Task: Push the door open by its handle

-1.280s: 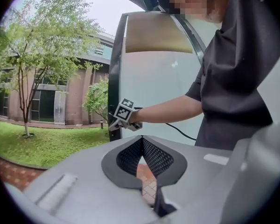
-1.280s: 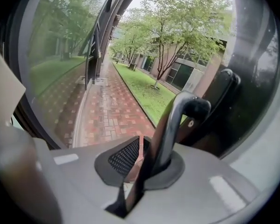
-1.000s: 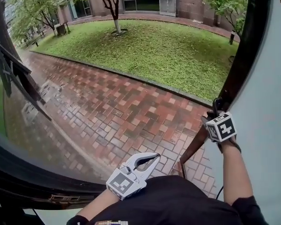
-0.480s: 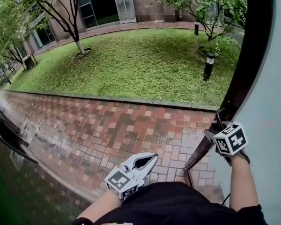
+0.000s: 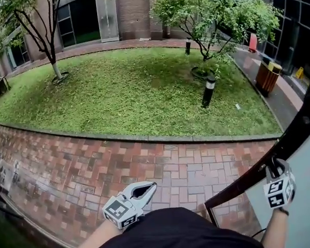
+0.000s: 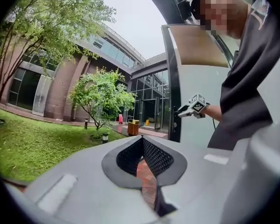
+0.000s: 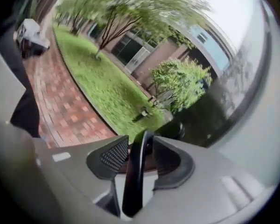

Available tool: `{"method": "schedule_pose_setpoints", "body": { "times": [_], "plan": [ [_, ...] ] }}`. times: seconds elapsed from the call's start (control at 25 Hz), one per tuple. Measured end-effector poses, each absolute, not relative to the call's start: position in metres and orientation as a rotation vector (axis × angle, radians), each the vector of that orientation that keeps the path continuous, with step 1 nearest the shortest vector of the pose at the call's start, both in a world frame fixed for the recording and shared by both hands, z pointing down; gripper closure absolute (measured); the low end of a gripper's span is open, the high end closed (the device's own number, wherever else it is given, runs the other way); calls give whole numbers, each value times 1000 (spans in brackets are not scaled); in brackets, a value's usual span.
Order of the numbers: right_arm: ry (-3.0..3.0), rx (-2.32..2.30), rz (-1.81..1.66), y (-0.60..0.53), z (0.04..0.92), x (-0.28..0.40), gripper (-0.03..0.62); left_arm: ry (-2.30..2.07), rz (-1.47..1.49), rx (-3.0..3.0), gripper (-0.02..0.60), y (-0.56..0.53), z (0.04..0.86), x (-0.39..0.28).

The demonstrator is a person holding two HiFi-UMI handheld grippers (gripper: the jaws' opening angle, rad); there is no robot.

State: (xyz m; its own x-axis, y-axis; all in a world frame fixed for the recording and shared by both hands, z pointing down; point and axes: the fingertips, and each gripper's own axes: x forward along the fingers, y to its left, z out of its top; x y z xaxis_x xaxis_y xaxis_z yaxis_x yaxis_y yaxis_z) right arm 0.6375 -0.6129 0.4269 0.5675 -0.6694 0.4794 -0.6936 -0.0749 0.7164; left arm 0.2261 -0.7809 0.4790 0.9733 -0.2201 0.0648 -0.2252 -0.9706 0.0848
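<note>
Right gripper (image 5: 275, 165), arm outstretched, jaws loose around door handle (image 7: 135, 171); left gripper (image 5: 152, 185) closed, empty.

A wet brick path (image 5: 144, 169) borders a lawn (image 5: 134, 92) with leafy trees (image 5: 217, 9).

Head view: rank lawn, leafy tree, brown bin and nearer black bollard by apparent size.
1. lawn
2. leafy tree
3. brown bin
4. nearer black bollard: about as tall as the bin, but much slimmer.
The bin stands farther back, so true sizes stay unsure.
</note>
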Motion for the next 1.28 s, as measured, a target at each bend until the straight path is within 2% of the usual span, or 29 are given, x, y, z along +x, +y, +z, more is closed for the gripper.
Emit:
{"method": "schedule_pose_setpoints", "body": {
  "times": [0.08, 0.16, 0.24, 0.32, 0.48, 0.56, 0.72, 0.92, 1.28],
  "plan": [
    [-1076, 1682, -155, -641, 401, 593, 431, -352, 93, 3021, 581, -815, 480, 217],
    [-1390, 1663, -238, -693, 399, 526, 431, -362, 89, 3011, 581, -846, 484, 218],
    [-1877, 1647, -144, -735, 431, 467, 431, -362, 57, 2989, 581, -864, 485, 225],
    [-2287, 1703, 83, -765, 475, 439, 431, -365, -11, 2928, 581, -876, 487, 230],
    [-2550, 1928, 607, -816, 564, 437, 433, -510, -20, 2785, 581, -911, 509, 236],
    [-2537, 1798, 586, -821, 581, 427, 433, -556, 23, 2777, 581, -909, 514, 244],
    [-2577, 1638, 391, -823, 550, 444, 433, -631, 18, 2796, 581, -899, 508, 267],
    [-2626, 1510, 382, -810, 548, 461, 433, -681, 10, 2801, 581, -872, 506, 287],
    [-2636, 1418, 375, -760, 537, 432, 433, -597, 56, 2839, 581, -813, 504, 273]
  ]
}}
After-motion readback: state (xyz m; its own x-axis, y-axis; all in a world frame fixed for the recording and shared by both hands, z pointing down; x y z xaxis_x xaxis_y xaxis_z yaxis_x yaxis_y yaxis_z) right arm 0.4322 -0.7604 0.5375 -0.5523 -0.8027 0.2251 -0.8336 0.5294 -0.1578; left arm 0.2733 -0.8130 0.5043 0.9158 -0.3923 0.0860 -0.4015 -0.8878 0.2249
